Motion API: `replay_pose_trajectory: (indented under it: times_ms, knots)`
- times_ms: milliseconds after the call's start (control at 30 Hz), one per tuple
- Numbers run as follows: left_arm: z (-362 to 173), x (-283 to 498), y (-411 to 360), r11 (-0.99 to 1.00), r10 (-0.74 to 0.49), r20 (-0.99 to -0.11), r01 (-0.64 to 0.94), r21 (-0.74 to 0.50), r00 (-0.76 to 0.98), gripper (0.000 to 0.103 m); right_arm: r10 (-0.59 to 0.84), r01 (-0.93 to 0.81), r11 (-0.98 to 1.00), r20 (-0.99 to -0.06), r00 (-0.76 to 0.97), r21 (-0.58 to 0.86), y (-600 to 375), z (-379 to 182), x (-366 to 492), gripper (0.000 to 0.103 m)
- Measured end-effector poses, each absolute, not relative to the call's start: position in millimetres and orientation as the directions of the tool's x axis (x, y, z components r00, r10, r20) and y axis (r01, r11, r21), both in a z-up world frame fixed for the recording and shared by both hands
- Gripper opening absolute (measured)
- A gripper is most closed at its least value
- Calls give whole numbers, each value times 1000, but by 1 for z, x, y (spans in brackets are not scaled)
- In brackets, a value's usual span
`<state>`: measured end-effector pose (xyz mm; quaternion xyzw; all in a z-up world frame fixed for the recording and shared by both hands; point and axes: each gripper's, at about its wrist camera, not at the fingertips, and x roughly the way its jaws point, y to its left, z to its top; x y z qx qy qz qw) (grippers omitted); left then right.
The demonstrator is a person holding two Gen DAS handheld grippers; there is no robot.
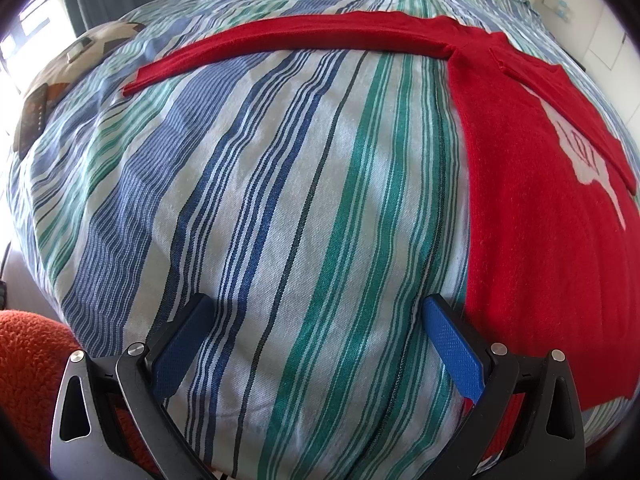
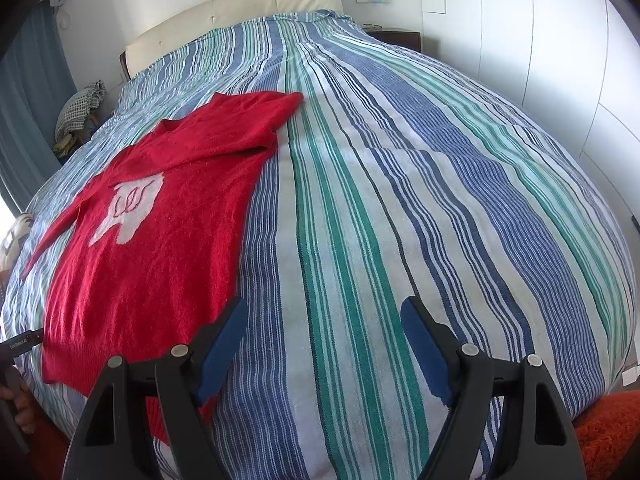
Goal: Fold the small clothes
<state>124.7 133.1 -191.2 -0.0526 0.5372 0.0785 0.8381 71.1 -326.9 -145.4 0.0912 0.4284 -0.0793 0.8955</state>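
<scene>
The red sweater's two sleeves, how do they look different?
One sleeve lies stretched out straight across the striped bedspread; the other sleeve is folded back onto the red sweater. The straight one looks long and thin, the folded one short and bunched. Both are plain red.

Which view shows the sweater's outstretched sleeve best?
The left wrist view: the sleeve lies flat across the bedspread, visible cuff to shoulder. The right wrist view shows only a short slanted stretch of it at the frame's left edge.
</scene>
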Motion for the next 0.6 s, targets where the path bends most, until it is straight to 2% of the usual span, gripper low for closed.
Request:
replay_pose_trajectory:
  times_ms: [600]
  knots:
    - [-191, 125, 131, 982, 82, -907, -191, 2, 414, 103, -60, 218, 971, -788, 612, 95, -325, -149, 72, 78]
